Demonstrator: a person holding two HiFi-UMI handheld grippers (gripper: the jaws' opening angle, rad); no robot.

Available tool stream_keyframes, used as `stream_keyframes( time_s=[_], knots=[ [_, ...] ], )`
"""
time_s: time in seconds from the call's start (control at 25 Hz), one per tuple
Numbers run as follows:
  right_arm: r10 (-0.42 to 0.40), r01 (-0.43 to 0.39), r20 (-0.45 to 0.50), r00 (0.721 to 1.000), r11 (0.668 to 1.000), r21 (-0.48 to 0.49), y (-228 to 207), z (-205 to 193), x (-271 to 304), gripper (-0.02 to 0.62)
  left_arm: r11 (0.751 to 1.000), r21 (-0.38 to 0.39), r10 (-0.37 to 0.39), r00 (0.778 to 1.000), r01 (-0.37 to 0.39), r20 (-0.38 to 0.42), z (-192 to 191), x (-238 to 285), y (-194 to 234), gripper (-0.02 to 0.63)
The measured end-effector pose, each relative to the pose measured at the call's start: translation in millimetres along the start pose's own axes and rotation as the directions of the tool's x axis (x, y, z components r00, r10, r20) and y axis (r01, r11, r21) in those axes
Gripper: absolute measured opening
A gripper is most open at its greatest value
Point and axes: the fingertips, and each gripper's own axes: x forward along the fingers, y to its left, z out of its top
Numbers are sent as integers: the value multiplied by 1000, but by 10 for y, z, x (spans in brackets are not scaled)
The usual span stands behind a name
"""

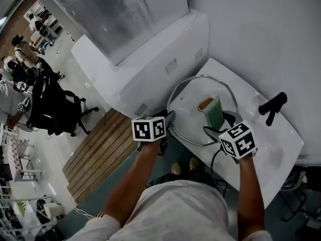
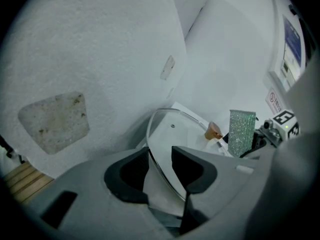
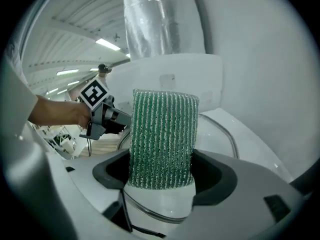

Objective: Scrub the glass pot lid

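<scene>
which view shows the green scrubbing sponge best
The right gripper view: the sponge fills the centre, its green ribbed face clear, clamped in the right tongs. The head view shows it small, in front of the glass lid. The left gripper view shows it far right, small.

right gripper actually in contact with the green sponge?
Touching. The right gripper view shows the right gripper with both pads pressed against the sides of the green sponge, which stands upright between them.
</scene>
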Motion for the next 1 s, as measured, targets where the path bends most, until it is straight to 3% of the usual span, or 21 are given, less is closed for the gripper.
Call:
stream_keyframes(
  time_s=[0.24, 0.52, 0.72, 1.0],
  knots=[
    [53, -68, 89, 995, 984, 166, -287, -102, -75, 348, 1000, -1, 2, 1000, -2, -5, -7, 8, 4, 155],
    [68, -94, 118, 991, 969, 230, -444, -113, -111, 348, 1000, 3, 9, 1000, -9, -5, 6, 0, 8, 155],
    [45, -54, 54, 998, 980, 190, -359, -119, -154, 348, 1000, 3, -1, 1000, 1, -3, 21, 12, -19, 155],
    [-52, 54, -62, 997, 998, 26, 16, -73, -208, 348, 1000, 0, -3, 1000, 3, 3, 22, 1, -22, 155]
  ],
)
